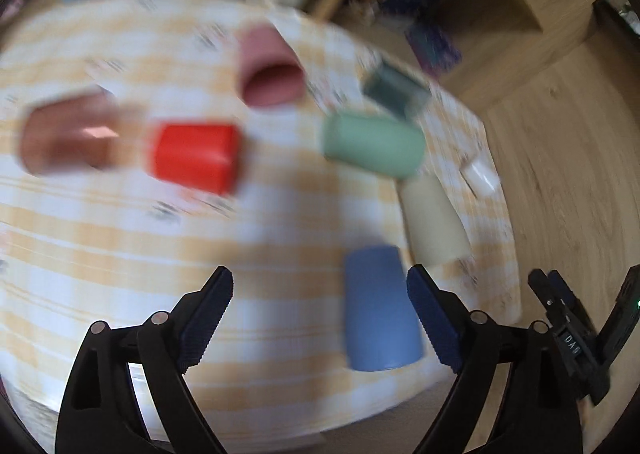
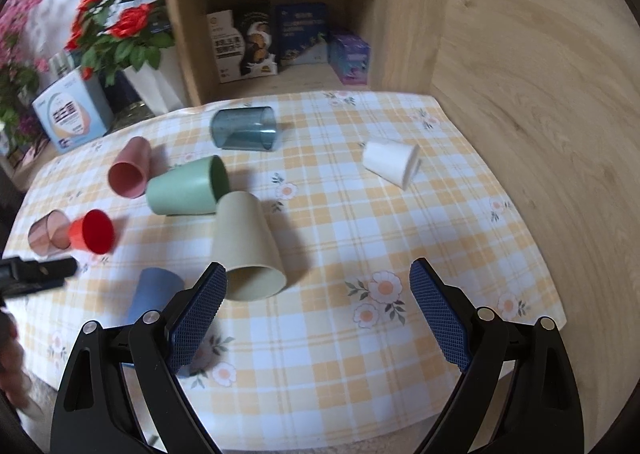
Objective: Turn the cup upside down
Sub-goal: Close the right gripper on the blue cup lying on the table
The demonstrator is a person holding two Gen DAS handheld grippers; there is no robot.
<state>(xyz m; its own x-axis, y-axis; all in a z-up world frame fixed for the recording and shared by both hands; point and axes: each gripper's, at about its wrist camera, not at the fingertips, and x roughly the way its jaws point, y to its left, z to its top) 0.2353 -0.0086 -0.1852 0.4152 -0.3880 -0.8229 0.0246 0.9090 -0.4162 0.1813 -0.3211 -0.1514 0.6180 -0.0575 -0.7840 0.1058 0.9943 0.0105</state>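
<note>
Several cups lie on their sides on the checked tablecloth [image 2: 340, 238]: beige [image 2: 246, 246], green [image 2: 186, 188], pink [image 2: 130, 168], red [image 2: 92, 232], clear brown [image 2: 46, 232], blue-grey clear [image 2: 244, 128] and white [image 2: 392, 162]. A blue cup [image 2: 154, 294] stands mouth down. My right gripper [image 2: 318, 294] is open and empty, above the cloth just right of the beige cup's mouth. My left gripper [image 1: 320, 294] is open and empty, with the blue cup [image 1: 378, 310] just inside its right finger. The left wrist view is blurred; it shows the red cup [image 1: 196, 158] and green cup [image 1: 372, 144].
A wooden shelf [image 2: 280, 14] with books and boxes stands behind the table. A vase of red flowers [image 2: 120, 30] and a blue box [image 2: 70, 114] stand at the back left. A wooden wall [image 2: 540, 94] runs along the right. The left gripper's tip [image 2: 36, 272] shows at the left edge.
</note>
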